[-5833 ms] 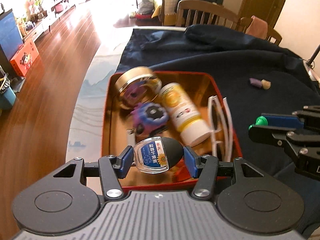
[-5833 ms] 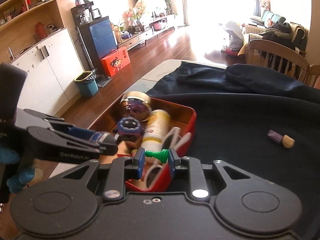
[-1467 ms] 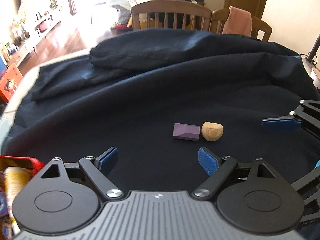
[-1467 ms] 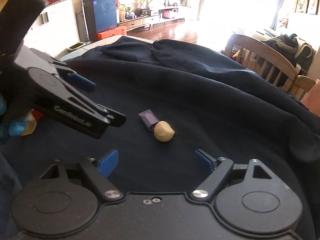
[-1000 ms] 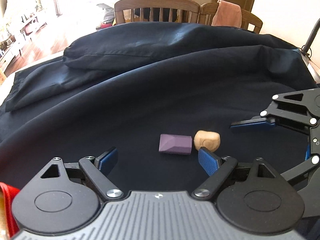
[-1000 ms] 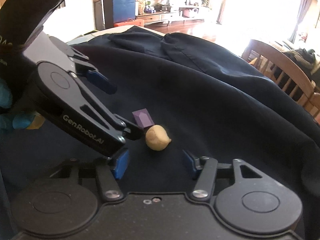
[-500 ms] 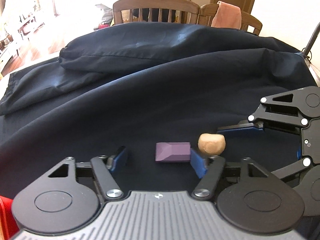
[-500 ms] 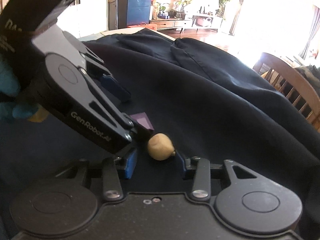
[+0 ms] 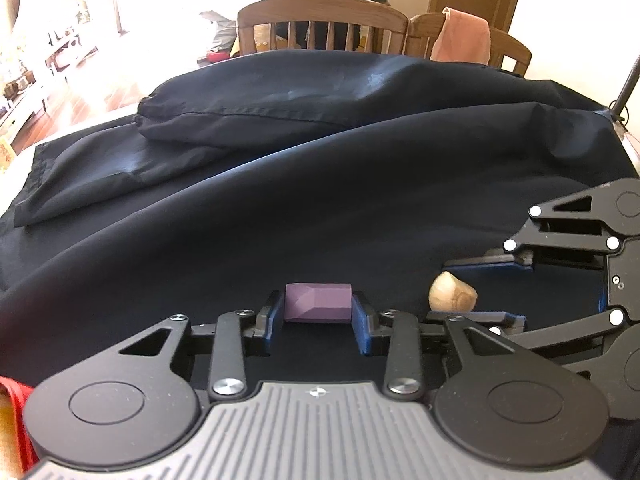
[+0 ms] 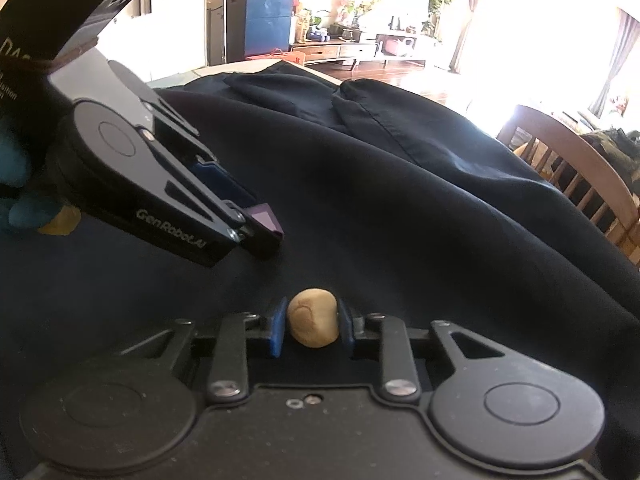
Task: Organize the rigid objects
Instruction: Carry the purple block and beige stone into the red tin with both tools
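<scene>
1. Left gripper (image 9: pixel 318 316): both blue pads are pressed against the ends of the purple block (image 9: pixel 318 303), one pad on each side. The block sits squarely between the fingertips, at their very tips, with its faceted long face towards the camera.
2. The right wrist view confirms this: the purple block (image 10: pixel 266 220) sticks out from the tips of the left gripper, low over the dark cloth (image 10: pixel 400 208). Whether the block touches the cloth cannot be told.
3. Right gripper (image 10: pixel 313 330): its pads are closed in on the tan rounded piece (image 10: pixel 313 323), which fills the gap between them, centred at the fingertips.
4. In the left wrist view the tan rounded piece (image 9: pixel 452 293) lies just right of the left gripper's right finger, between the two fingers of the right gripper.
5. The two held pieces are near each other, not touching.
6. A red tray edge (image 9: pixel 16 400) shows at the lower left, behind the left gripper's body.
7. Wooden chairs (image 9: pixel 320 20) stand beyond the far edge of the cloth.
</scene>
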